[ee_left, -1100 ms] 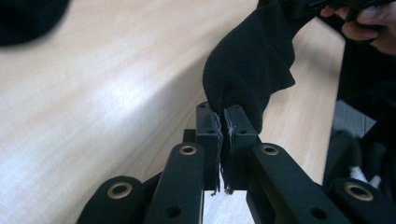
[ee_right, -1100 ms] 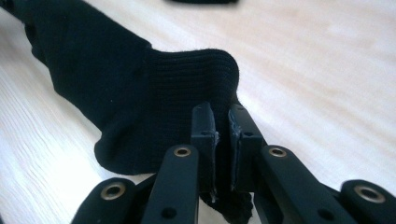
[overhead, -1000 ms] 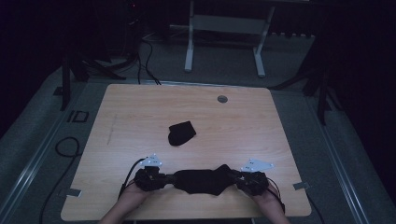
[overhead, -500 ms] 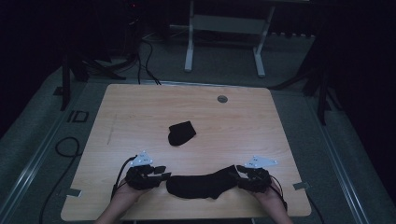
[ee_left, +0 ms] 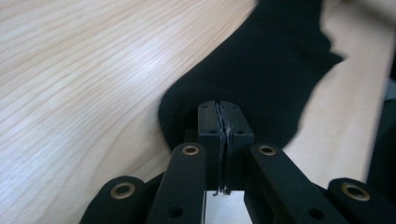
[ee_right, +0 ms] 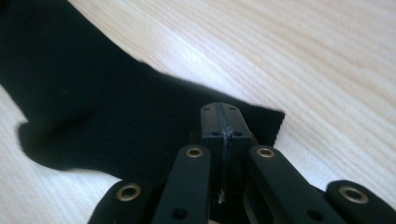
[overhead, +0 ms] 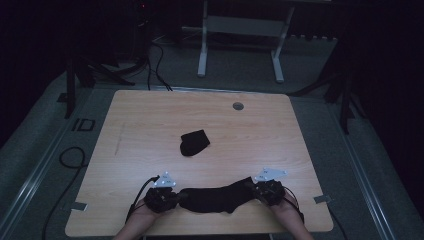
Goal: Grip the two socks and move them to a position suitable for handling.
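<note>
a small folded black sock [overhead: 194, 142] lay near the middle of the light wooden table [overhead: 150, 120], with a round grey grommet [overhead: 238, 106] near the far edge. beyond it stood a white frame [overhead: 240, 30]; black cables [overhead: 150, 55] trailed on the grey floor [overhead: 40, 150].

Right gripper [ee_right: 222, 119]: two black jaws rising from the bottom edge, pressed together with no gap, having just closed; brass-coloured rivets on the linkage arms.
Black sock [ee_right: 93, 107]: ribbed knit, lying flat, running from the upper left corner to the jaws; its cuff end is pinched between the jaws, and a cuff corner juts out just right of them.
Table [ee_right: 327, 60]: pale wood grain, bearing the sock.
</note>
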Motion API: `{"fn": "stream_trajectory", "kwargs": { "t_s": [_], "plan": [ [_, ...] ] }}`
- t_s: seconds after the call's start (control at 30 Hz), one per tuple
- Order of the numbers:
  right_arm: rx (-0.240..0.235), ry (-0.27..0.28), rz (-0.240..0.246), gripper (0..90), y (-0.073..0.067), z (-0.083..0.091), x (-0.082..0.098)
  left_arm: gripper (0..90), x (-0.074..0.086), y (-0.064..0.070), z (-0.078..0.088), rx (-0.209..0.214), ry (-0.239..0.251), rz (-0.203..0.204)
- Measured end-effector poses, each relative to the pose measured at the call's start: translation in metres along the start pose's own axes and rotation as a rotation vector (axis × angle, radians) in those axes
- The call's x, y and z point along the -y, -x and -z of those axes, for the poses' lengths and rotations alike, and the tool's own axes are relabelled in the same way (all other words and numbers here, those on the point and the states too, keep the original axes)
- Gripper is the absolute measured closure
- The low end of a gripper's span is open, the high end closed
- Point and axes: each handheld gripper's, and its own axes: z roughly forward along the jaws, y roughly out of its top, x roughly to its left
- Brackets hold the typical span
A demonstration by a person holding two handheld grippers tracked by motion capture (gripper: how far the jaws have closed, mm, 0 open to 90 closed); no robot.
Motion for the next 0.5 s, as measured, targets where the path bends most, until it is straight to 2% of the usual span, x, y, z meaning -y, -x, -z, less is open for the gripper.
{"fn": "stream_trajectory", "kwargs": {
  "t_s": [0.03,0.1,0.17,0.3,0.5],
  "plan": [
    [0.006,-0.015,-0.009,89.4,0.004,-0.004,0.005,88.1,0.0,-0.002,-0.001,-0.006,-0.001,-0.002],
    [-0.008,-0.003,-0.028,89.3,0.006,-0.003,0.007,88.1,-0.002,-0.004,-0.002,-0.02,0.004,-0.011],
    [0.012,-0.004,-0.043,86.8,0.007,0.001,0.011,88.1,-0.005,-0.007,-0.004,-0.04,0.007,-0.032],
    [0.014,0.01,-0.057,86.2,0.006,0.004,0.017,88.0,-0.009,-0.011,-0.006,-0.043,0.014,-0.032],
    [0.014,0.018,-0.094,85.7,0.005,0.009,0.023,86.5,-0.01,-0.014,-0.01,-0.021,0.028,-0.032]
  ]
}}
